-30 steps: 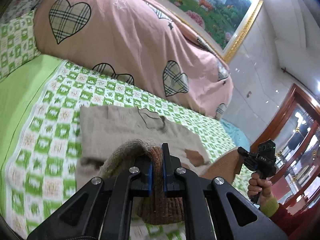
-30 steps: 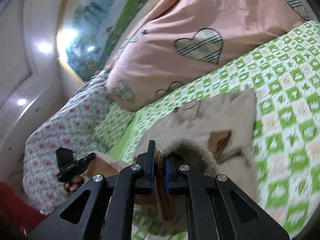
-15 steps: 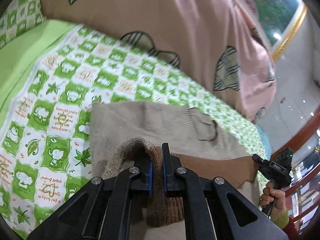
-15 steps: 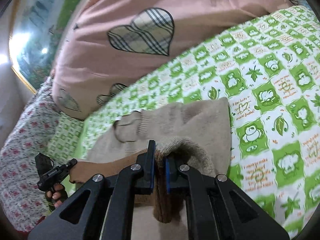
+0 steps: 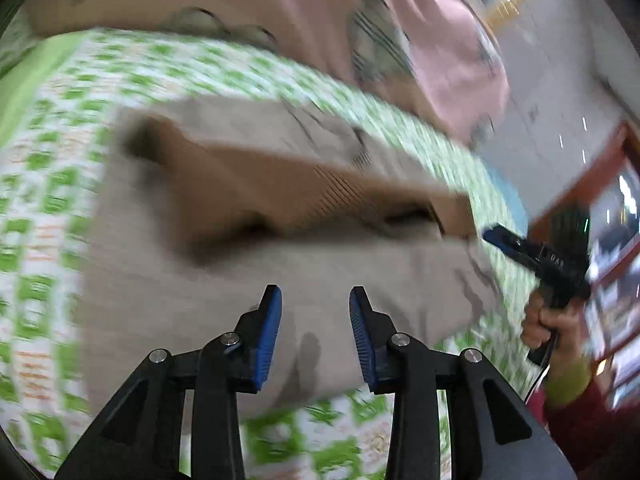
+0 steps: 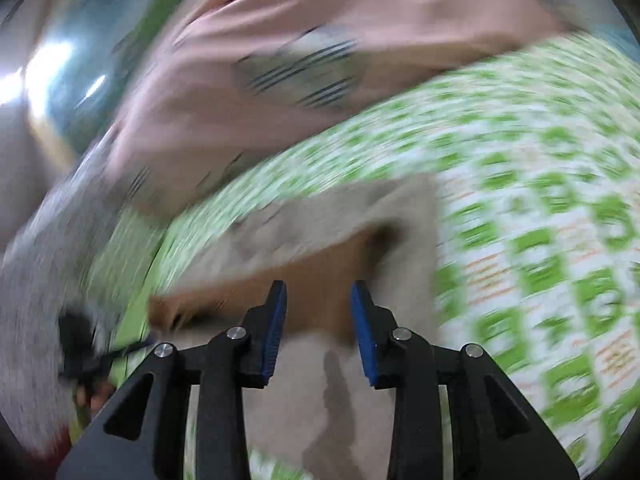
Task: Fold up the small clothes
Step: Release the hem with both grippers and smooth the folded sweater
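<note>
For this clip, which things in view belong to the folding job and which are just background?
Part of the job:
- beige knitted sweater with brown hem
- left hand-held gripper, open
- right hand-held gripper, open

Just lying about:
- green-and-white checked bedsheet
- pink quilt with plaid hearts

Sweater [image 5: 168, 280] on bedsheet [image 5: 48, 184] — quilt [image 5: 320, 20] behind.

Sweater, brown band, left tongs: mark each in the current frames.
sweater [image 5: 168, 280], left wrist view, plain beige body lying on the bed
brown band [image 5: 256, 184], left wrist view, middle of the folded-over strip
left tongs [image 5: 315, 332], left wrist view, midway between the open blue tips
</note>
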Demonstrator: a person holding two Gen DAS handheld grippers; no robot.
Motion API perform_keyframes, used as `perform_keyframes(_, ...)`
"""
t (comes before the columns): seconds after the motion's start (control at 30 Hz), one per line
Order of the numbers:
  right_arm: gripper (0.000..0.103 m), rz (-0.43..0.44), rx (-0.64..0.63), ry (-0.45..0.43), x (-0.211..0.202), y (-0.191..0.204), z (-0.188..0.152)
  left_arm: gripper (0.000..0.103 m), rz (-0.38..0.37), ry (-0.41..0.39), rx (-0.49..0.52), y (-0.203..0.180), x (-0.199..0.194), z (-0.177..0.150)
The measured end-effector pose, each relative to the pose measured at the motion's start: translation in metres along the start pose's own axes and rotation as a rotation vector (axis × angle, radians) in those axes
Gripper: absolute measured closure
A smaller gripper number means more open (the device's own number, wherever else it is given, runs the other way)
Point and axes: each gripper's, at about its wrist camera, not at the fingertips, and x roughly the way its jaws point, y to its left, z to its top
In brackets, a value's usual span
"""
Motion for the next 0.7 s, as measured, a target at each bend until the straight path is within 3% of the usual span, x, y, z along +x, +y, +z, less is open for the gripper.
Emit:
perform_keyframes(0.17,0.068,0.013,-0.254,0.259,0.063,0.040,-0.001,0.070,0.045,0.097,0.055,-0.010,0.052,0.022)
perform_keyframes(0.3,0.069,-0.071,-0.302,0.294,0.097,0.028,0.038,0.074,0.092,0.080,0.031,0.015,0.059,0.063)
perform_keyframes(0.37,0.070,-0.172,-0.284,0.267,0.112,0.010,0.059,0.077,0.153,0.051,-0.006,0.038,0.056,0.085)
perform_keyframes(0.47,0.071,-0.291,-0.086,0.150,0.113,-0.038,0.092,0.077,0.252,-0.016,-0.092,0.076,0.044,0.109)
perform_keyframes(0.57,0.068,-0.302,0.094,0.001,0.089,-0.068,0.101,0.077,0.264,-0.072,-0.195,0.113,0.030,0.116)
perform_keyframes(0.7,0.068,-0.262,0.171,-0.057,0.064,-0.075,0.090,0.077,0.287,-0.094,-0.250,0.129,0.017,0.103)
